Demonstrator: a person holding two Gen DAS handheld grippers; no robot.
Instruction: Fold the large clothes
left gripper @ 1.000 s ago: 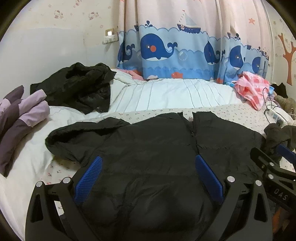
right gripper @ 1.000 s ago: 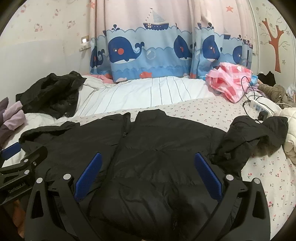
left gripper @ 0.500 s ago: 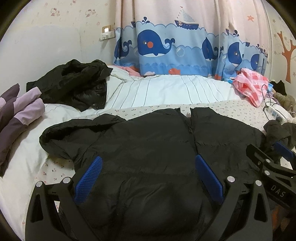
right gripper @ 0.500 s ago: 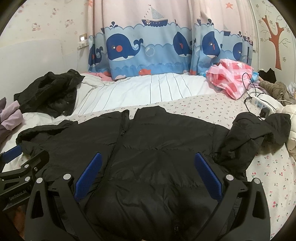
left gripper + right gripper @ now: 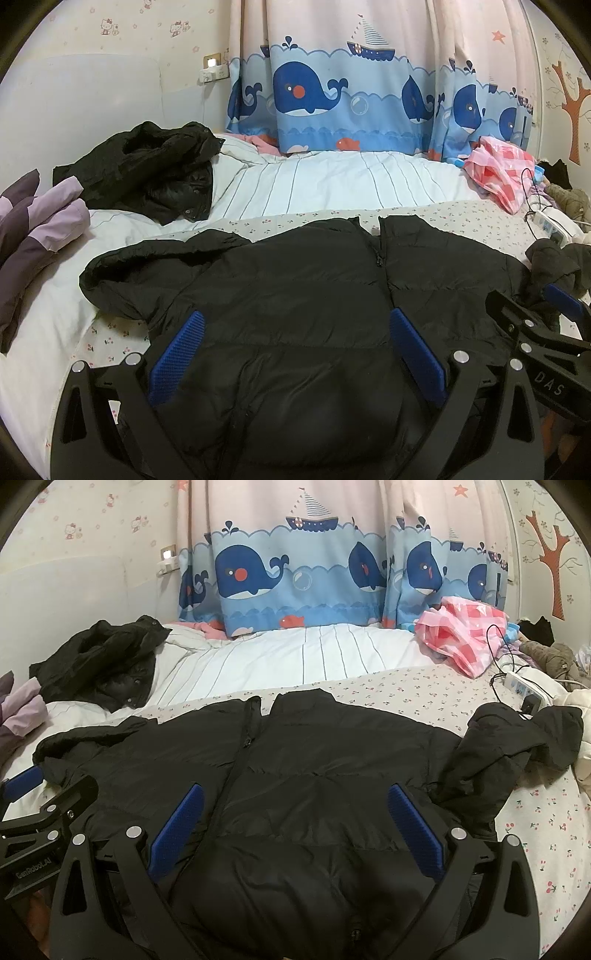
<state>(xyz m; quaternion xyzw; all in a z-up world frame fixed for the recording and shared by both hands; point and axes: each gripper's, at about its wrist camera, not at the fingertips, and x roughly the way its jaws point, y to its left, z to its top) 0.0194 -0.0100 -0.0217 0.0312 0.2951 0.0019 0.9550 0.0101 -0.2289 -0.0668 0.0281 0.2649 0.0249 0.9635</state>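
Note:
A large black puffer jacket [image 5: 295, 295] lies spread front-up on the bed, collar toward the curtain; it also fills the right wrist view [image 5: 314, 775]. Its left sleeve [image 5: 147, 262] stretches out flat. Its right sleeve [image 5: 517, 746] lies bunched up. My left gripper [image 5: 295, 354] is open and empty above the jacket's lower left half. My right gripper [image 5: 295, 830] is open and empty above the lower right half. Each gripper shows at the edge of the other's view.
The bed has a floral sheet [image 5: 424, 690] and a white striped quilt [image 5: 332, 177]. A second black jacket [image 5: 147, 166] and a purple coat [image 5: 33, 229] lie at the left. A pink checked cloth [image 5: 465, 635], a power strip with cables [image 5: 524, 686] lie at the right.
Both grippers have risen and tilted a little, so the jacket sits lower in both views. Both stay open. The jacket has not moved.

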